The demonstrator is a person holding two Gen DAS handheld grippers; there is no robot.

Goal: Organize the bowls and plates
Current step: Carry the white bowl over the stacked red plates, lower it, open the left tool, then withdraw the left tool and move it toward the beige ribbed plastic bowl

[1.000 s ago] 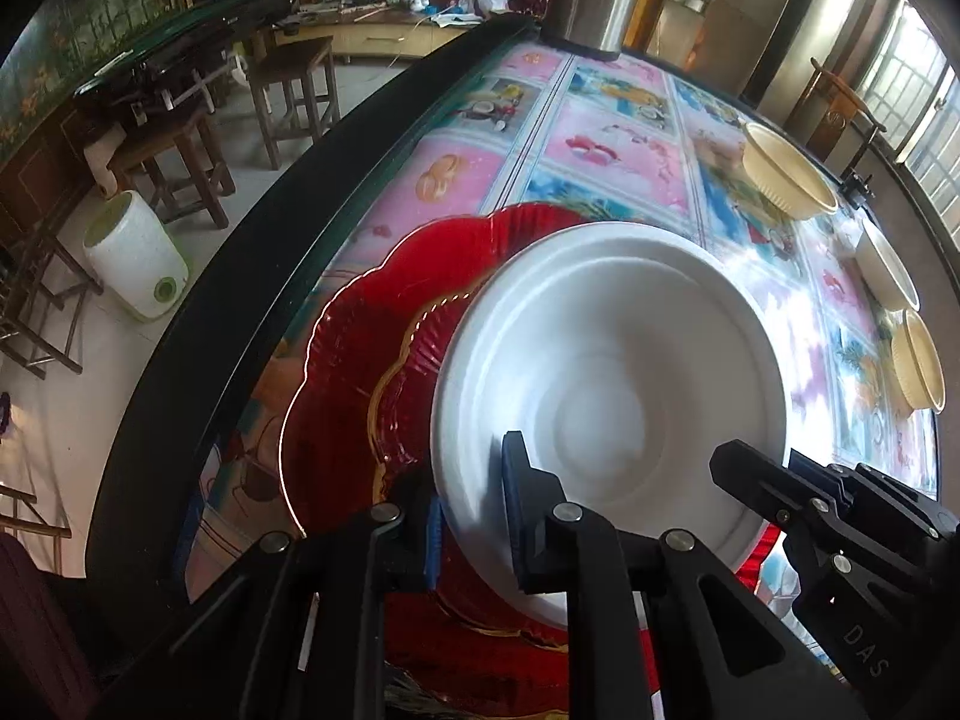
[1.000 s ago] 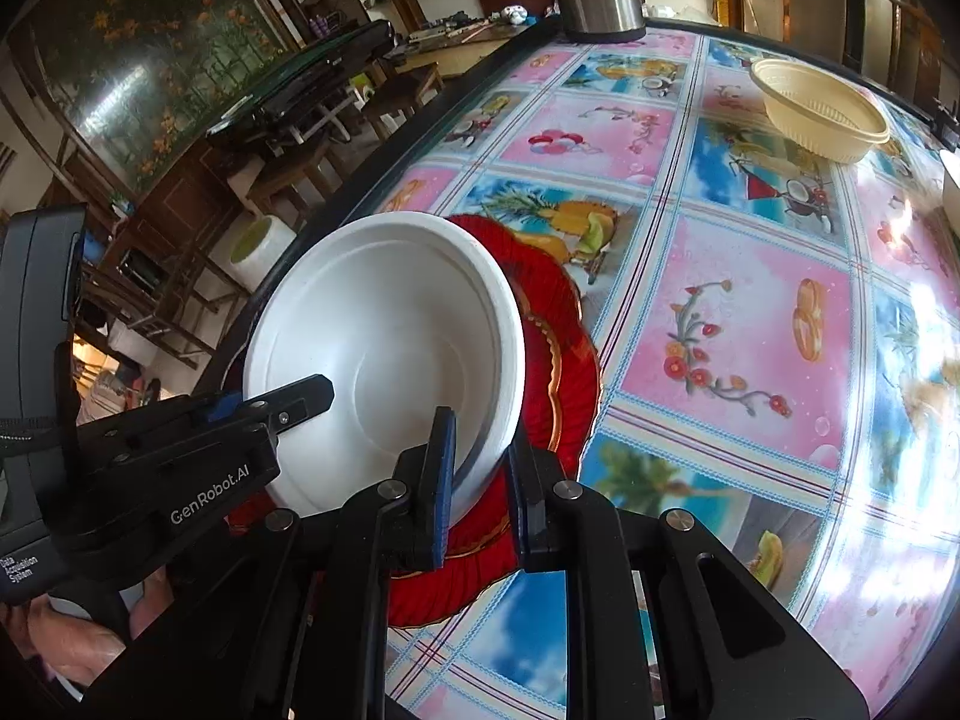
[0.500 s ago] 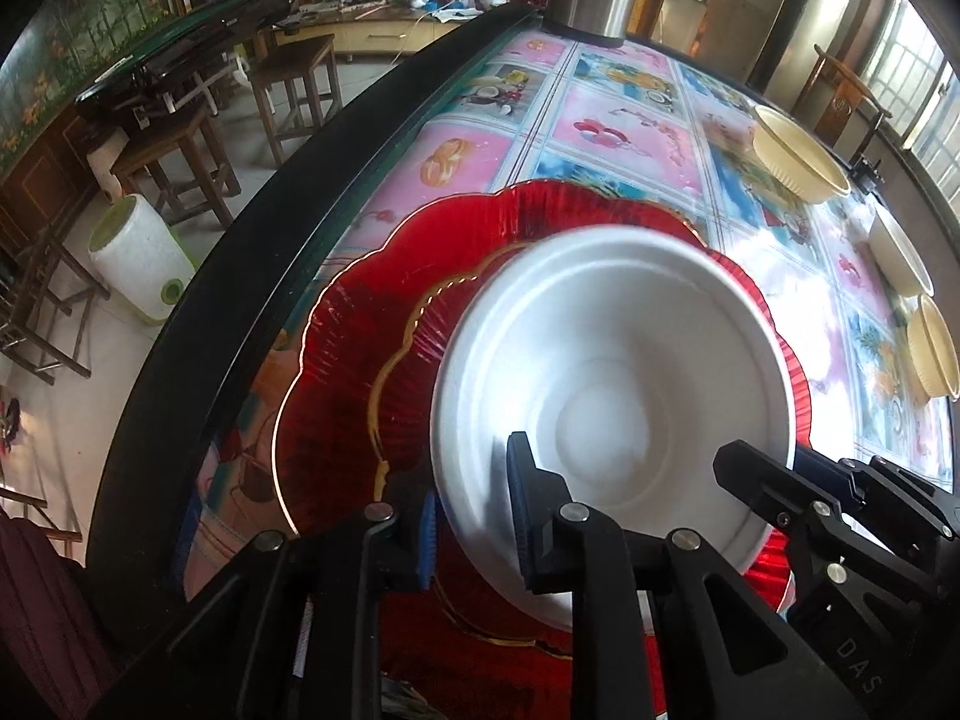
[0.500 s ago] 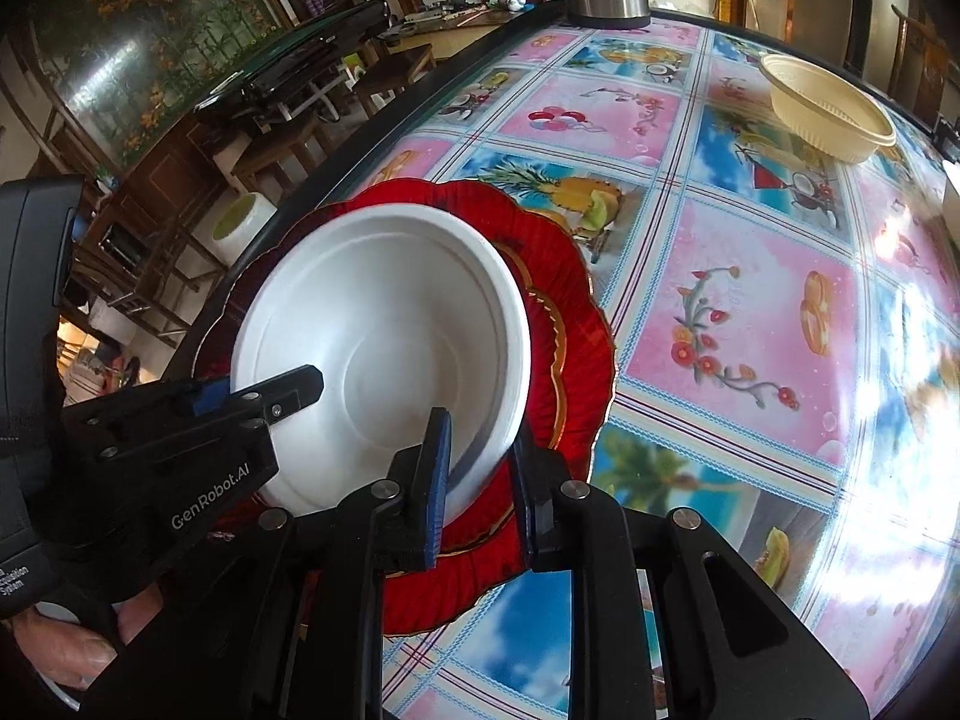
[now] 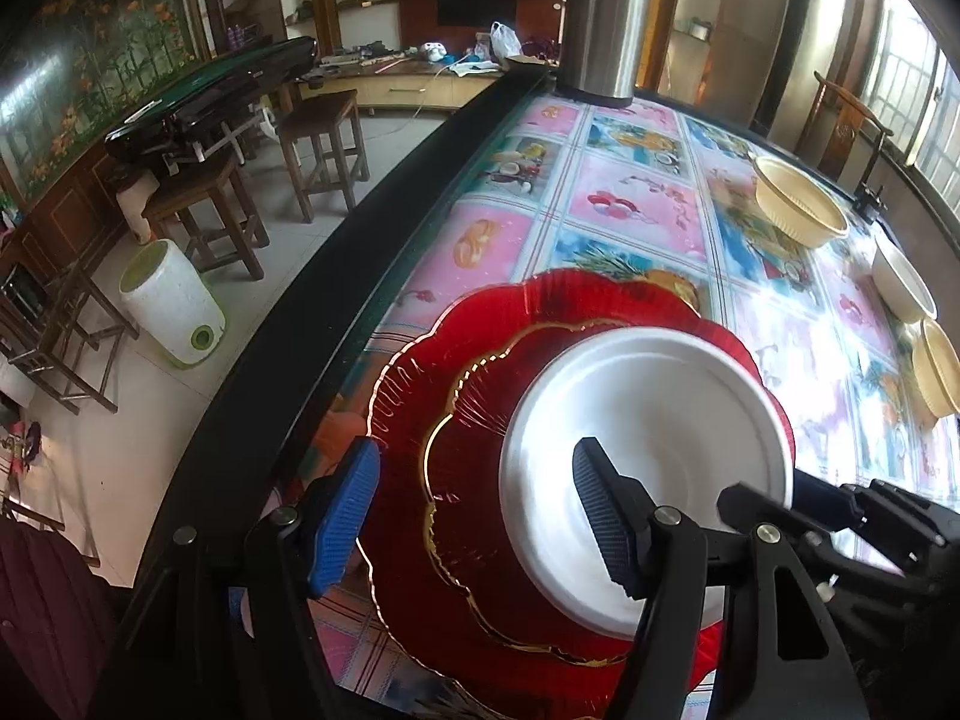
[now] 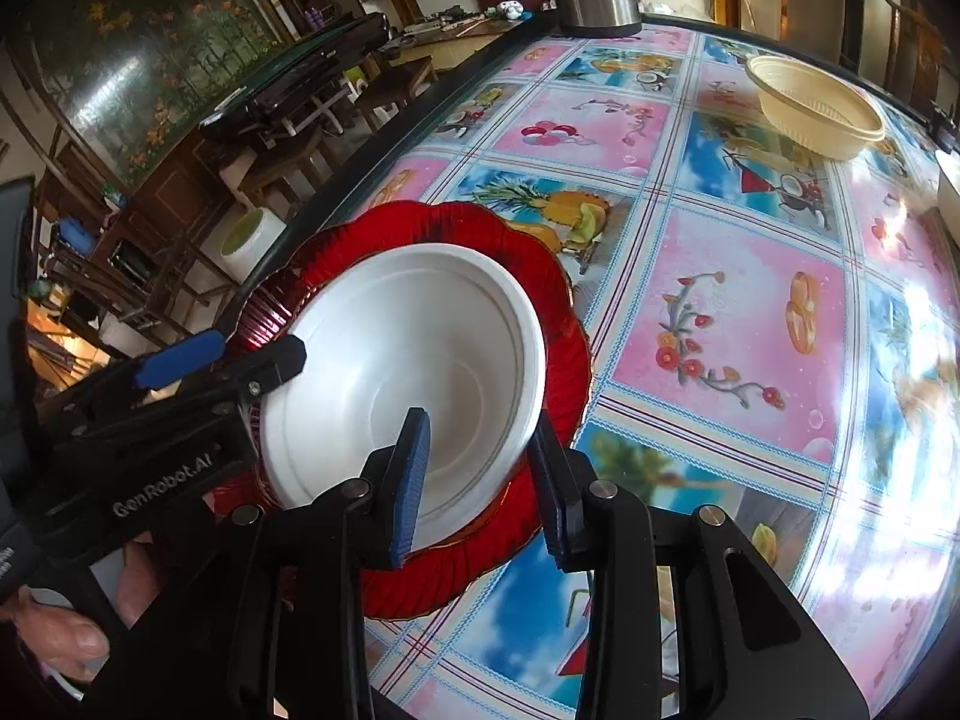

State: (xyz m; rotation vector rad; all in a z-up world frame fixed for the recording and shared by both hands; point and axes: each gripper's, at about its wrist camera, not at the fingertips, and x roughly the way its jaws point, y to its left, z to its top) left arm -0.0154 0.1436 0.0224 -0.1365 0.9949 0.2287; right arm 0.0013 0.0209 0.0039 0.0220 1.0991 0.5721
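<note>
A white foam plate [image 5: 654,420] rests on a red scalloped plate with gold trim [image 5: 444,420] near the table's left edge. My left gripper [image 5: 474,498] is open, its fingers straddling the white plate's near left rim without pinching it. In the right wrist view the white plate [image 6: 420,348] sits on the red plate [image 6: 558,372]; my right gripper [image 6: 480,474] is open, fingers either side of the white plate's near rim. The left gripper [image 6: 222,354] shows there at the plate's left side.
A cream bowl [image 5: 798,210] [image 6: 816,108] stands far right on the fruit-pattern tablecloth. Two more bowls [image 5: 900,282] [image 5: 936,366] sit along the right edge. A steel flask [image 5: 600,24] stands at the far end. Stools and a white bin [image 5: 168,306] are on the floor left.
Both grippers were shut on the white plate's rim and lowered it onto the red plate. Now both have opened and the plate rests there.
</note>
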